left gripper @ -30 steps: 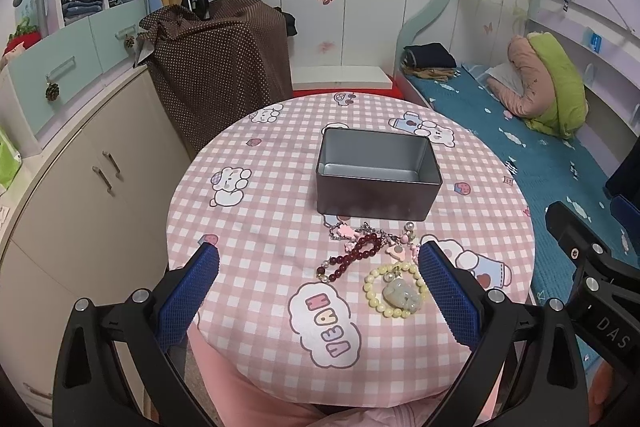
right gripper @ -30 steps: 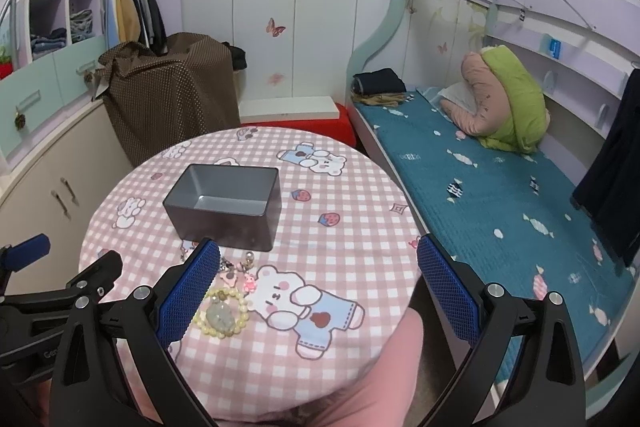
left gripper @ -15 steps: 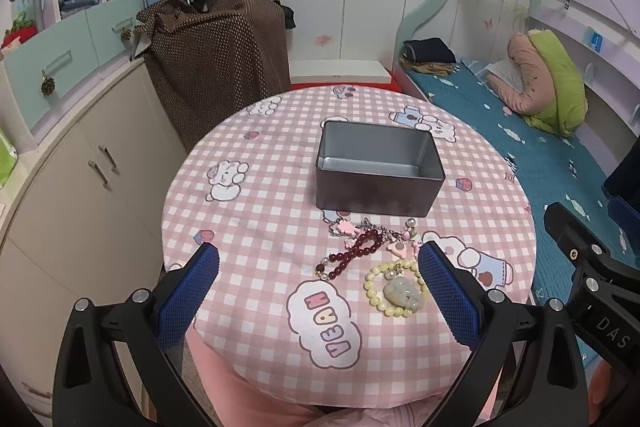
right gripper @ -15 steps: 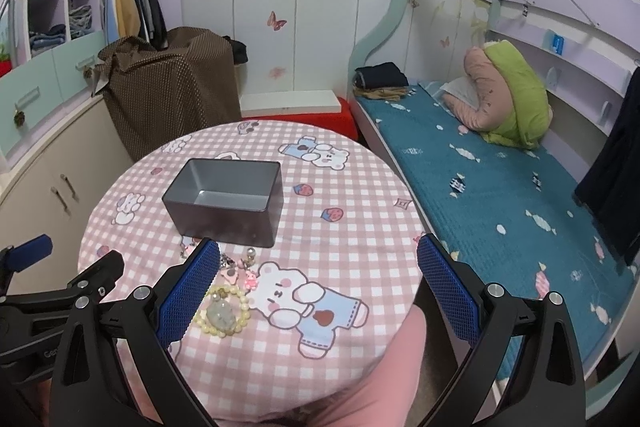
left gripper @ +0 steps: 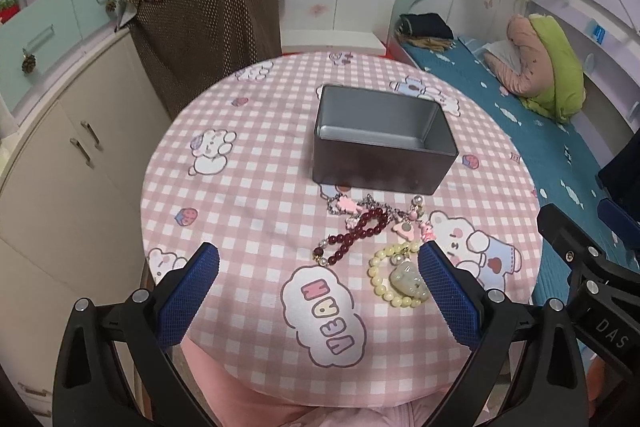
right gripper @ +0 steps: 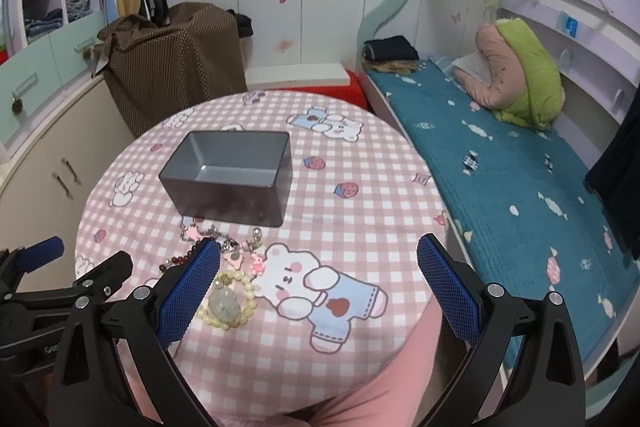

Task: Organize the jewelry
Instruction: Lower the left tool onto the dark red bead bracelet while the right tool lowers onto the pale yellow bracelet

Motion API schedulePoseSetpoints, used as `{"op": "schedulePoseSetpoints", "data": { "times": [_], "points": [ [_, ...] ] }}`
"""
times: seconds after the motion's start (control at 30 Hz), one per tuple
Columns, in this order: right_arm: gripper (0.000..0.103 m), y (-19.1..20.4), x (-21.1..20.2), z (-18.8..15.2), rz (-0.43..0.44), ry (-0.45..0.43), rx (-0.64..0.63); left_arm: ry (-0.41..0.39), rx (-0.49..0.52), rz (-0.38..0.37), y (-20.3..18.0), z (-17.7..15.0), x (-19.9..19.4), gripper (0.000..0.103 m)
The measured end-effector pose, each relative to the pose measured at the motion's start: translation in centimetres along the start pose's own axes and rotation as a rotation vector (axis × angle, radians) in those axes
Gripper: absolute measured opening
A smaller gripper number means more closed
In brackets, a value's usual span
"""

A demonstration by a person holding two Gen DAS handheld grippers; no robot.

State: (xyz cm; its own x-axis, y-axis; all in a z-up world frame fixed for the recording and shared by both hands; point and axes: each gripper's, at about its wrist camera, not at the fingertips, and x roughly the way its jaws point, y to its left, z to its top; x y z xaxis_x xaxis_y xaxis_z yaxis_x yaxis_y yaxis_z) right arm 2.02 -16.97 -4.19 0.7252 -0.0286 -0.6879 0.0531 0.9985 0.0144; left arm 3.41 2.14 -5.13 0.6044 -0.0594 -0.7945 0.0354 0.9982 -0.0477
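My right tong's (right gripper: pixel 318 269) near finger is covering part of the dark red bead bracelet (right gripper: pixel 176 262) in its own view, so I am seeing only a few beads there; the left view is showing the whole loop (left gripper: pixel 352 235). The tangle of silver chain with pink charms (left gripper: pixel 376 213) is too fine for me to sort into separate pieces. The far edge of the table is running out of sharp focus.

The yellow bead bracelet (left gripper: pixel 394 281), with a pale green stone lying inside its ring, is sitting nearest me, just beside the inner face of my left tong's (left gripper: pixel 318 267) right-hand finger. The red bracelet is lying just beyond it, touching the chain heap, which is resting close against the near wall of the grey metal tin (left gripper: pixel 382 143). The tin is standing open, its floor bare.

Both tongs are hovering wide apart, gripping nothing, above the near rim of the round table (left gripper: pixel 248 155) with its pink checked cloth. The cloth to the left of the jewelry and to the right of the tin is lying open. A bed (right gripper: pixel 500 167) is standing beside the table on the right and low cupboards (left gripper: pixel 68 155) on the left.
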Motion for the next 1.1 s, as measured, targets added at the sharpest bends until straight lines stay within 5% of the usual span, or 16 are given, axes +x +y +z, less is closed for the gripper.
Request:
{"op": "schedulePoseSetpoints", "data": {
  "times": [0.5, 1.1],
  "points": [
    [0.096, 0.7, 6.4, -2.3, 0.106, 0.216, 0.044, 0.108, 0.020, -0.031, 1.4, -0.5, 4.6, 0.096],
    [0.096, 1.4, 11.2, -4.5, 0.067, 0.293, 0.036, 0.143, 0.070, -0.035, 2.0, -0.7, 9.5, 0.095]
  ]
}}
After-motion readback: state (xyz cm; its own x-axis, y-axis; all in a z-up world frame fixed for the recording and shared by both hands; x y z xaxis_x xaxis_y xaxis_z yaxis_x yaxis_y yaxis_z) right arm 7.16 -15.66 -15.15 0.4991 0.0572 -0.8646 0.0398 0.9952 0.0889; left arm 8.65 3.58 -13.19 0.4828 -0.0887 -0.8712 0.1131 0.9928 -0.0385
